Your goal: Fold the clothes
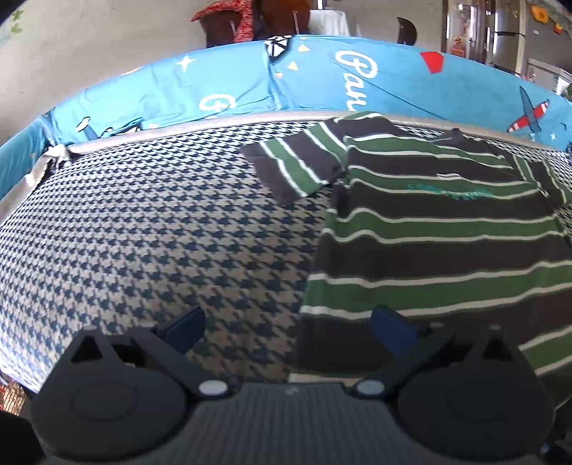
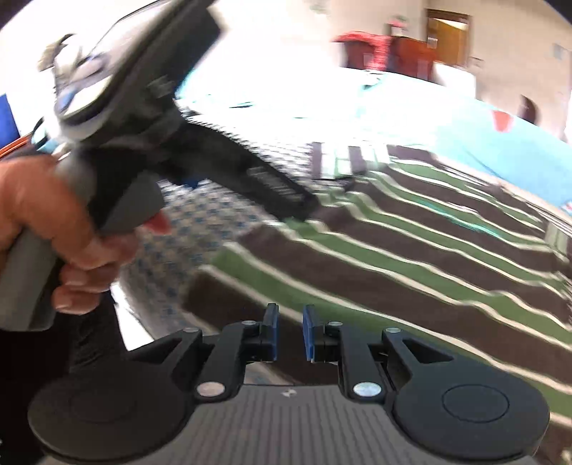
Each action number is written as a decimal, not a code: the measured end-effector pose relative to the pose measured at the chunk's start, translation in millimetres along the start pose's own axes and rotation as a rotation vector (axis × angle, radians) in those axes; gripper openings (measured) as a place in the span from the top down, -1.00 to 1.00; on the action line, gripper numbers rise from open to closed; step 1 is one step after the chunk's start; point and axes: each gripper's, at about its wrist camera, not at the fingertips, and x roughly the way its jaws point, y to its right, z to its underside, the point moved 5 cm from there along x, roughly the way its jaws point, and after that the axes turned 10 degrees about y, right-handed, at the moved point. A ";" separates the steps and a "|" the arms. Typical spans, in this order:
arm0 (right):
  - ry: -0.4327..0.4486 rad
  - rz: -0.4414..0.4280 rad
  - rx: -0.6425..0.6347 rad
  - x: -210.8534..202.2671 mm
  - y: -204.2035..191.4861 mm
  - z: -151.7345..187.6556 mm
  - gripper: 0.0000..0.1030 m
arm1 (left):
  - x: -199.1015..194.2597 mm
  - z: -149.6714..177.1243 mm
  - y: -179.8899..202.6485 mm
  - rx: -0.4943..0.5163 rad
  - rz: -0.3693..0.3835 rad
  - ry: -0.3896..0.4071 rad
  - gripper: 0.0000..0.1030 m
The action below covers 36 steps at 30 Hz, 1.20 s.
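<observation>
A polo shirt [image 1: 447, 232] striped in green, dark brown and white lies flat, front up, on a houndstooth cloth [image 1: 143, 232]. Its left sleeve [image 1: 296, 164] is spread out to the side. My left gripper [image 1: 289, 329] hovers over the shirt's lower left edge, open wide and holding nothing. In the blurred right wrist view the same shirt [image 2: 393, 250] fills the right half. My right gripper [image 2: 290, 332] hangs above the hem with its blue pads a narrow gap apart and nothing between them. A hand [image 2: 53, 221] holds the left gripper's handle at the upper left.
A bright blue printed cloth [image 1: 250, 86] runs along the far edge behind the houndstooth cloth. Beyond it are chairs with red fabric [image 1: 243, 18] and a wall. Bare houndstooth cloth lies to the left of the shirt.
</observation>
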 end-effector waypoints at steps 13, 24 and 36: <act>-0.025 0.476 0.287 -54.0 131.7 17.0 0.54 | 24.6 -17.8 38.2 0.063 0.071 0.002 -1.00; -0.079 0.750 0.475 -85.3 197.8 51.9 0.17 | 30.2 -12.8 56.0 0.088 0.112 -0.002 -1.00; -0.038 0.691 0.561 -86.1 199.6 54.2 0.86 | 33.7 0.3 56.3 0.106 0.101 -0.015 -1.00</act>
